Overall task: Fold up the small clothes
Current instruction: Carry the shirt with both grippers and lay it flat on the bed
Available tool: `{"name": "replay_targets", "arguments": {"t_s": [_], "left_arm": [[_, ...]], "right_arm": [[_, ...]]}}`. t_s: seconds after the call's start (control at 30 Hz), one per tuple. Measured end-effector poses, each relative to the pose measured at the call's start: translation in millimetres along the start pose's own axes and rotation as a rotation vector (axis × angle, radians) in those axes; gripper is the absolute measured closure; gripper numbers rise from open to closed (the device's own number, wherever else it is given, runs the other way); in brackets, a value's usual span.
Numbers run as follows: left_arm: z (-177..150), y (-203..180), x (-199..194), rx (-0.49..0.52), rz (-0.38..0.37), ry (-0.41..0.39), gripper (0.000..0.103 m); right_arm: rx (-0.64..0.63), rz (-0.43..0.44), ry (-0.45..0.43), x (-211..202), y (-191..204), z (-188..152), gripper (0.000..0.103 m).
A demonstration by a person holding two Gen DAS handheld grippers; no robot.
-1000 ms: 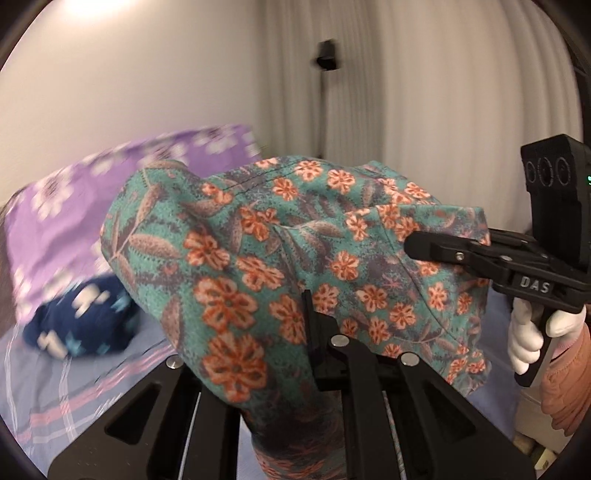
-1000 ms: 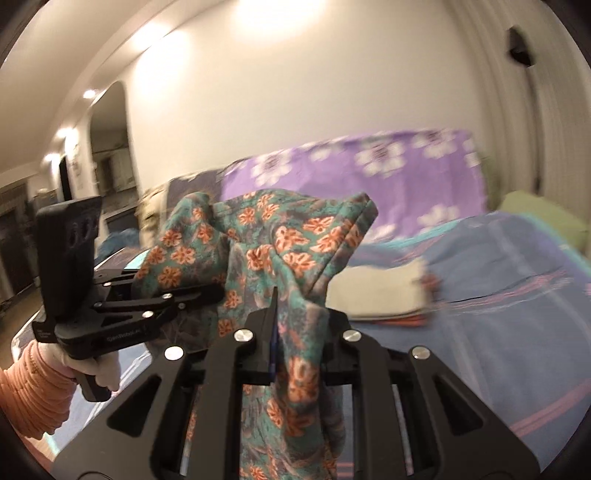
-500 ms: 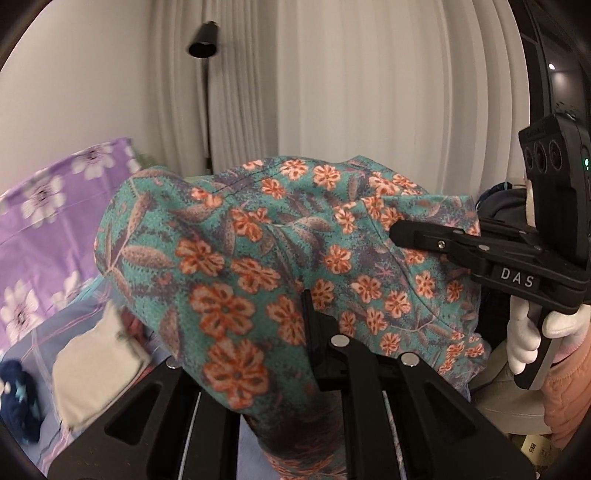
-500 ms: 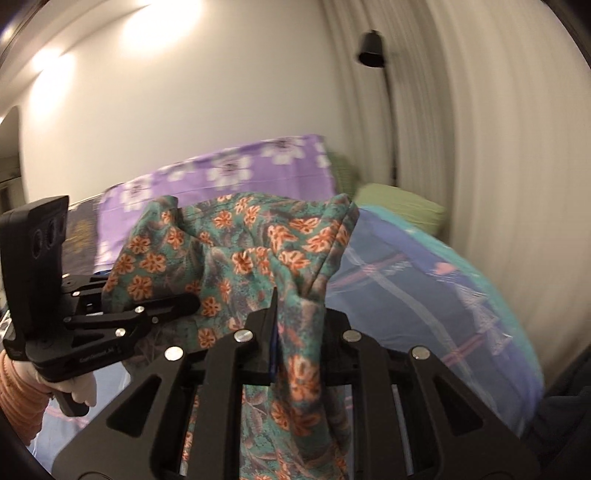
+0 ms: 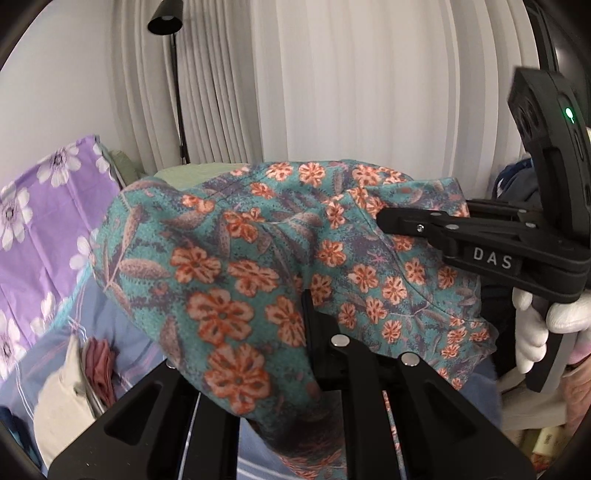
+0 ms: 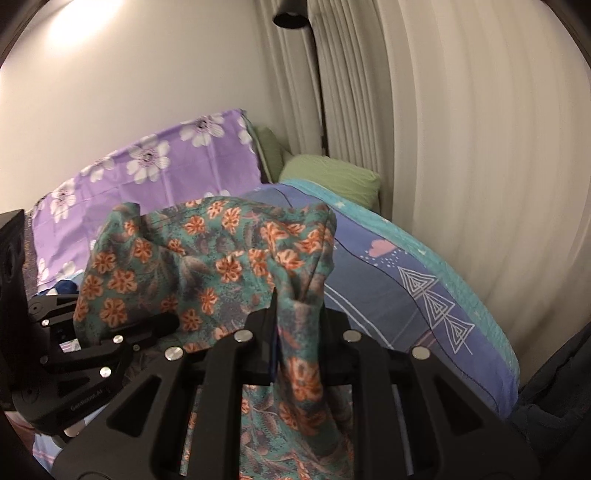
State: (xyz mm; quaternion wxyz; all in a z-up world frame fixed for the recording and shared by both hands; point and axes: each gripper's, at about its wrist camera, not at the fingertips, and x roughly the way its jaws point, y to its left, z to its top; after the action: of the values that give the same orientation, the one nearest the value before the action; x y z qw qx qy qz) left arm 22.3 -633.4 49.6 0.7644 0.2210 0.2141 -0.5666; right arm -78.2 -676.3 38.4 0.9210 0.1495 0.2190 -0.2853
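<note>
A teal garment with orange flowers hangs in the air between both grippers; it also shows in the right wrist view. My left gripper is shut on one bunched edge of it, and the cloth drapes over its fingers. My right gripper is shut on another edge, with cloth hanging down between its fingers. The right gripper appears from the side in the left wrist view, and the left gripper in the right wrist view. Both sit close together above the bed.
A bed with a blue patterned sheet lies below. A purple flowered pillow and a green pillow sit at its head. Folded cream and pink clothes lie on the bed at left. White curtains and a floor lamp stand behind.
Both grippers have swung to the right with the garment held between them; the view has turned from the purple pillow toward the curtains and lamp. The grips are unchanged.
</note>
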Motion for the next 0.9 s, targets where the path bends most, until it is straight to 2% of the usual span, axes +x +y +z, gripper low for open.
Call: {"name": "replay_targets", "arguments": {"t_s": [0.1, 0.17, 0.2, 0.23, 0.3, 0.33, 0.37, 0.47, 0.53, 0.6, 0.67, 0.73, 0.8, 0.9], "left_arm": [[-2.7, 6.5, 21.4, -0.027, 0.002, 0.003, 0.092], [-7.4, 11.7, 33.7, -0.049, 0.009, 0.008, 0.088], [-11.6, 16.5, 43.6, -0.058, 0.022, 0.023, 0.082], [-15.5, 18.5, 50.5, -0.063, 0.038, 0.043, 0.074], [-33.0, 30.5, 66.7, -0.093, 0.087, 0.107, 0.070], [-42.3, 35.7, 68.7, -0.108, 0.105, 0.122, 0.068], [-54.6, 41.9, 68.6, -0.120, 0.106, 0.138, 0.067], [-77.9, 49.0, 61.4, -0.092, 0.085, 0.153, 0.064], [-86.2, 49.8, 58.8, -0.078, 0.065, 0.159, 0.062], [-94.0, 47.3, 53.2, -0.086, 0.023, 0.163, 0.062], [-98.1, 40.0, 55.7, -0.078, 0.014, 0.182, 0.062], [-109.0, 28.9, 64.8, -0.054, 0.049, 0.230, 0.061], [-111.4, 25.1, 62.0, -0.045, 0.079, 0.210, 0.061], [-107.9, 27.4, 51.8, -0.070, 0.077, 0.214, 0.061]], "right_arm": [[-0.007, -0.035, 0.023, 19.0, -1.8, 1.4, 0.088], [-0.010, -0.052, 0.042, 33.1, -2.8, 3.9, 0.087], [-0.010, -0.068, 0.051, 44.1, -4.3, 5.5, 0.084], [-0.009, -0.100, 0.052, 50.9, -5.3, 6.1, 0.072], [0.005, -0.210, 0.066, 68.3, -12.6, 3.7, 0.055], [0.034, -0.259, 0.106, 78.8, -20.3, -2.2, 0.059], [0.074, -0.266, 0.133, 82.7, -27.1, -9.9, 0.062], [0.159, -0.151, 0.161, 79.0, -35.3, -38.9, 0.066], [0.138, -0.125, 0.177, 74.6, -29.9, -56.8, 0.070], [0.116, -0.095, 0.194, 69.4, -20.7, -73.5, 0.070], [0.086, -0.065, 0.203, 63.8, -11.5, -91.1, 0.070], [0.046, -0.095, 0.247, 68.6, -1.2, -104.9, 0.069], [0.020, -0.131, 0.316, 81.6, 5.0, -119.6, 0.068], [0.067, -0.156, 0.291, 71.4, 2.2, -121.8, 0.068]]}}
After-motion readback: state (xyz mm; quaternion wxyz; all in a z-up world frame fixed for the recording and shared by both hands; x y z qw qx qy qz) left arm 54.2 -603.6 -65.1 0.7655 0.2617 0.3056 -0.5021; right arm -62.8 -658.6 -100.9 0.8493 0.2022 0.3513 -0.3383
